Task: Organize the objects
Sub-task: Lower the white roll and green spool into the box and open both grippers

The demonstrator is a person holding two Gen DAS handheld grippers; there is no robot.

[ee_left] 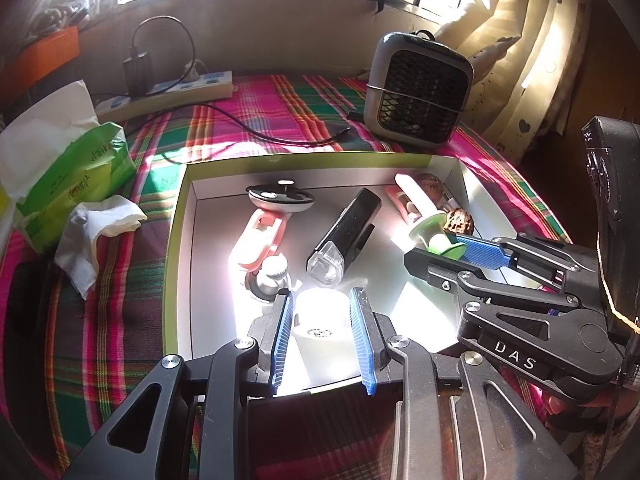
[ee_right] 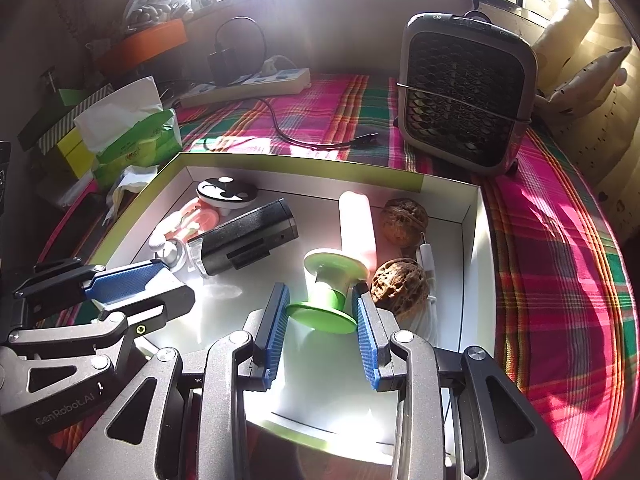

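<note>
A shallow white box with a green rim point(ee_left: 176, 216) point(ee_right: 132, 184) lies on the plaid cloth. My left gripper point(ee_left: 322, 300) is shut on a white cylinder point(ee_left: 320, 320) over the box's near edge. My right gripper point(ee_right: 320, 300) holds the green base of a green-and-pink tube point(ee_right: 332, 280) point(ee_left: 428, 224) between its pads. In the box lie a black rectangular device with a clear end point(ee_left: 348, 232) point(ee_right: 244, 240), a pink-and-white tool point(ee_left: 260, 236), a black-and-white disc point(ee_left: 280, 196) point(ee_right: 226, 190) and two walnuts point(ee_right: 400, 284) point(ee_right: 404, 218).
A grey mini fan point(ee_left: 420, 88) point(ee_right: 468, 96) stands behind the box. A power strip with cables point(ee_left: 180, 88) point(ee_right: 248, 84) lies at the back. A green tissue pack point(ee_left: 68, 160) point(ee_right: 132, 136) and crumpled tissue point(ee_left: 100, 232) lie left of the box.
</note>
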